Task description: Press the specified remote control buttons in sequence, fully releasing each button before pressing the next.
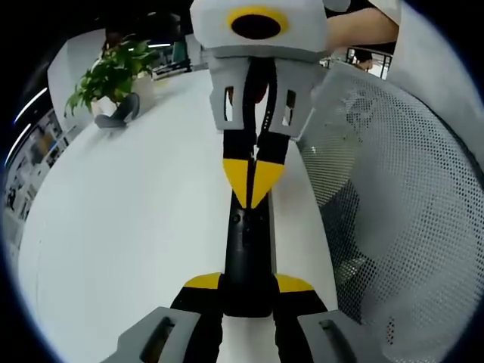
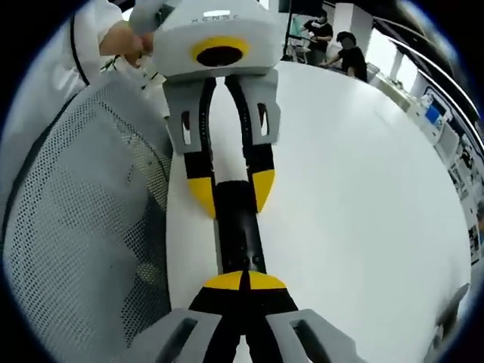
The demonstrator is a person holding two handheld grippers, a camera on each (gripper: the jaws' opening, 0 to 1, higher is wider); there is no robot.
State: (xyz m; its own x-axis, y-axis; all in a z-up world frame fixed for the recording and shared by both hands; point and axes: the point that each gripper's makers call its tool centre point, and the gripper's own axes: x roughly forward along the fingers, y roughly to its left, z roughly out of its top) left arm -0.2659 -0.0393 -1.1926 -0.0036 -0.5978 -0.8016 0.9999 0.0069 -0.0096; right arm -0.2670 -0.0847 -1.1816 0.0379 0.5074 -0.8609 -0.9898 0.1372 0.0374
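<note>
Left gripper (image 1: 246, 291): clenching around the near end of the remote control (image 1: 246, 249).
Remote control: lying lengthwise on the white bench (image 1: 128, 227), between both grippers.
Right gripper (image 2: 243, 281): closed, its joined tips pressing on the remote.
Potted plant (image 1: 110, 79): sitting at the far end of the bench.
Mesh chair back (image 2: 76, 227): standing beside the bench.

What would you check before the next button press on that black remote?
1. Remote held steady: ok, left gripper clamps its near end.
2. Right gripper shut to a point: ok.
3. Tip over the buttons: ok, it sits on the remote's upper face.
4. Button released or pressed: cannot tell.
5. Remote in sight: ok, also in the right gripper view.
6. White table under the remote: ok.
</note>
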